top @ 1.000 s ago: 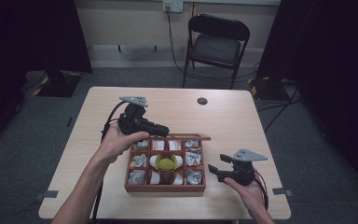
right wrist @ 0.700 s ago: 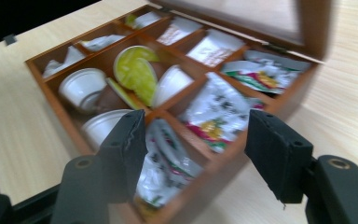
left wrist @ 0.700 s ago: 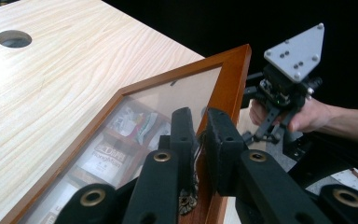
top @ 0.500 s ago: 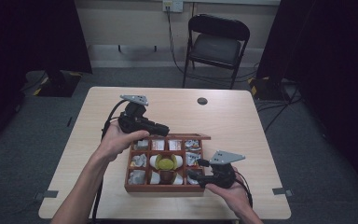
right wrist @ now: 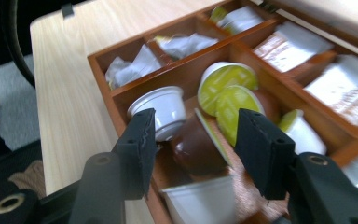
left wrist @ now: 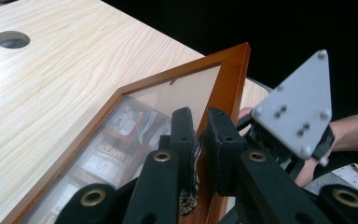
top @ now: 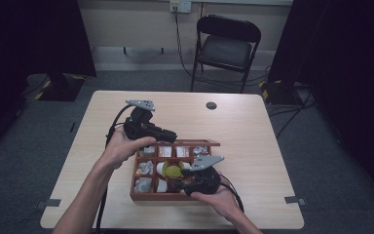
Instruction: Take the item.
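**Brown capsule bracketed in the open box, not yet gripped**

The brown capsule [right wrist: 198, 144] lies on its side in a middle compartment of the wooden box [top: 157, 197], which sits near the tabletop's [top: 253, 126] front edge, a little right of centre. White capsules [right wrist: 161, 108] and green-lidded ones [right wrist: 223, 84] crowd around it; paper sachets [right wrist: 284, 44] fill the neighbouring compartments.

The right tongs [right wrist: 193, 140] reach into that compartment with the jaws either side of the brown capsule. They have just been closing, yet a gap remains on both sides, so nothing is held. The left tongs [left wrist: 200, 140] are shut on the edge of the glazed lid [left wrist: 168, 93], holding it raised at the box's far side.

The box stands open, so that part looks done; gripping the capsule and lifting it out appear to remain.

A second ago the right hand [top: 219, 197] hung beside the box's right wall with wider jaws; now it sits over the box's front compartments. The left hand [top: 121, 146] has kept its place.
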### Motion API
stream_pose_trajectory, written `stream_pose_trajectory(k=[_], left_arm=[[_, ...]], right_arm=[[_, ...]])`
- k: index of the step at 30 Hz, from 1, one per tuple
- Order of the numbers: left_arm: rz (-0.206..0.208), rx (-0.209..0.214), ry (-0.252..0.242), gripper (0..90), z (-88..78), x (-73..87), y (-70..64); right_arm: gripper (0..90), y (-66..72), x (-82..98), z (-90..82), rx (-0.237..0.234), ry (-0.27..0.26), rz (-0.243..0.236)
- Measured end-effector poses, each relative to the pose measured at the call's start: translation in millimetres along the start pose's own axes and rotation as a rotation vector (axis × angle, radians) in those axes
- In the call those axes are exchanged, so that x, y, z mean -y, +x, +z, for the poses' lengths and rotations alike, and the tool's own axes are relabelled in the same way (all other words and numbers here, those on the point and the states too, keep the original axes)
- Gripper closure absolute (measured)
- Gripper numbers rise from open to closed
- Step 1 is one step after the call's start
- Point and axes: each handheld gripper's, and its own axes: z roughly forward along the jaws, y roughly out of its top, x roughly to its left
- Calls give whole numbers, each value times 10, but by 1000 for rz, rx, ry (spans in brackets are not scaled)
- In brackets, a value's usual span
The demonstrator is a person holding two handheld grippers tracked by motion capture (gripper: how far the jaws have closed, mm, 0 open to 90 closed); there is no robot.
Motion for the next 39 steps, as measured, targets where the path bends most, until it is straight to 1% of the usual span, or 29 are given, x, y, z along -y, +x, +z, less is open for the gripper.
stream_pose_trajectory(k=[4,8,13,17,20,24,27,32,39], left_arm=[[1,-2,-1,819,0,0,0],[2,-3,-1,819,0,1,-3],[3,-3,-1,819,0,0,-2],[3,-4,-1,819,0,1,-3],[3,-4,-1,819,0,0,-4],[4,-5,-2,819,-1,-1,-3],[5,-5,-1,819,0,0,-6],[5,-6,-1,819,-2,-1,-4],[5,-7,-2,819,-1,-2,-5]], right_arm=[[503,43,-28,117,-9,50,-36],[509,56,-52,210,2,99,-62],[512,45,-56,285,11,143,-78],[497,42,-58,313,15,158,-85],[493,56,-61,337,19,179,-105],[479,62,-63,368,21,199,-109],[473,56,-65,406,27,218,-125],[456,39,-68,443,29,247,-118],[470,51,-71,482,48,274,-146]])
